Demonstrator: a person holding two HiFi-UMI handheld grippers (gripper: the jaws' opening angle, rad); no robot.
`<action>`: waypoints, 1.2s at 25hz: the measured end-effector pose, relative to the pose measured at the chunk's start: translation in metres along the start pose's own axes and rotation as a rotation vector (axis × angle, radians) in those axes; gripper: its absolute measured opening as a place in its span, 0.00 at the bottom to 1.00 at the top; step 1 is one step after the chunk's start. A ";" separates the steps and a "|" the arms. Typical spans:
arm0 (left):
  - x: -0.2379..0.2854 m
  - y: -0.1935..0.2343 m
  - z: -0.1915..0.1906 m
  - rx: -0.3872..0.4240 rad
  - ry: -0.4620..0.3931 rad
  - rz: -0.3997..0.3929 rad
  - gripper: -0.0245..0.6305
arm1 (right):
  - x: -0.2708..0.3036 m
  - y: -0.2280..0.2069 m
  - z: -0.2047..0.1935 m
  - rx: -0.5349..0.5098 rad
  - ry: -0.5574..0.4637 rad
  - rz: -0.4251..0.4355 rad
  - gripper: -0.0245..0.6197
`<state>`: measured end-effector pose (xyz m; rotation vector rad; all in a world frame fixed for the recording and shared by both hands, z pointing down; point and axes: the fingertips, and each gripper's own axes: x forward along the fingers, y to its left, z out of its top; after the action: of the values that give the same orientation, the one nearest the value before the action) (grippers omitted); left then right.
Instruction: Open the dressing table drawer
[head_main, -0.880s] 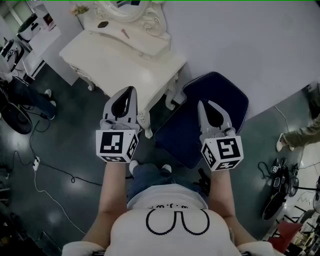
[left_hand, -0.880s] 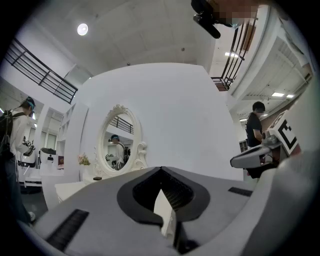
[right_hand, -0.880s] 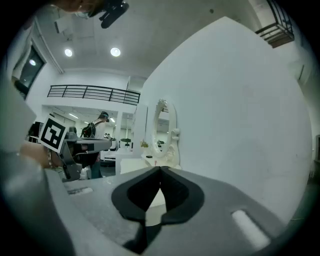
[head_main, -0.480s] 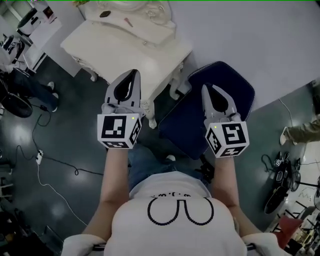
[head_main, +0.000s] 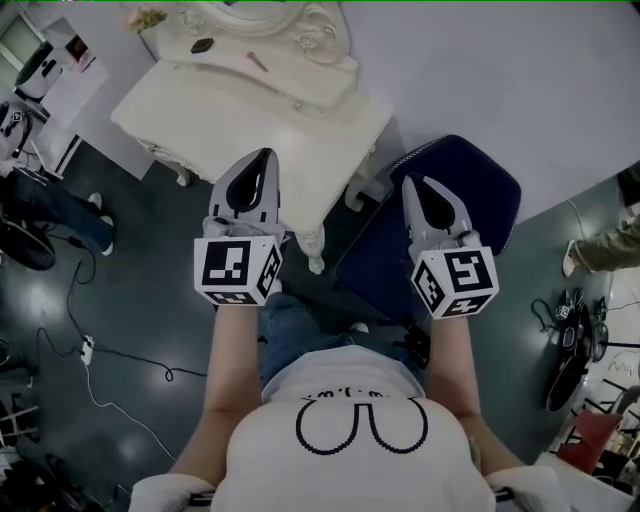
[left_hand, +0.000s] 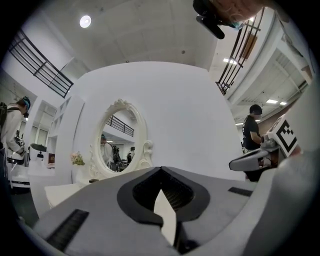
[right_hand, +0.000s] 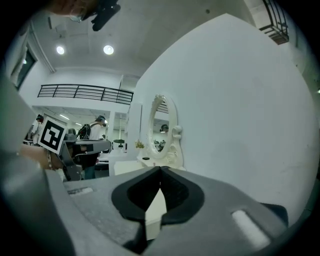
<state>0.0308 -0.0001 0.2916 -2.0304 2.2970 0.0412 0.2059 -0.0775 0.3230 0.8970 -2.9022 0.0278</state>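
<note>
The white dressing table (head_main: 250, 110) stands ahead on the left, with its oval mirror (left_hand: 117, 137) against the white wall. From above I see only its top; the drawer front is hidden. My left gripper (head_main: 266, 153) hovers over the table's near right corner, shut and with nothing in it. In the left gripper view its jaws (left_hand: 161, 168) meet at the tip and point level toward the mirror. My right gripper (head_main: 407, 181) is held over the blue chair (head_main: 460, 200), also shut and holding nothing. Its jaw tips (right_hand: 160, 167) touch, with the mirror (right_hand: 161, 127) beyond them to the left.
Small items lie at the back of the tabletop: a dark piece (head_main: 203, 45), a pink stick (head_main: 258, 62) and flowers (head_main: 150, 17). The chair stands right of the table's carved leg (head_main: 315, 262). Cables (head_main: 90, 350) trail over the dark floor at left. People stand at both sides.
The person has stepped slightly, so the table and chair have drifted a little to the right in the head view. Both grippers stay shut, held out side by side.
</note>
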 end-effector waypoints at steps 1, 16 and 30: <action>0.002 0.013 -0.001 -0.002 -0.002 -0.009 0.04 | 0.010 0.008 0.000 -0.002 0.001 -0.008 0.04; 0.057 0.179 -0.024 -0.030 0.044 -0.257 0.04 | 0.151 0.113 0.016 0.005 0.023 -0.214 0.04; 0.114 0.183 -0.077 -0.118 0.160 -0.402 0.04 | 0.182 0.101 0.000 0.005 0.098 -0.320 0.04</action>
<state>-0.1677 -0.0960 0.3548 -2.6044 1.9595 -0.0097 -0.0006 -0.0961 0.3431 1.3084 -2.6370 0.0523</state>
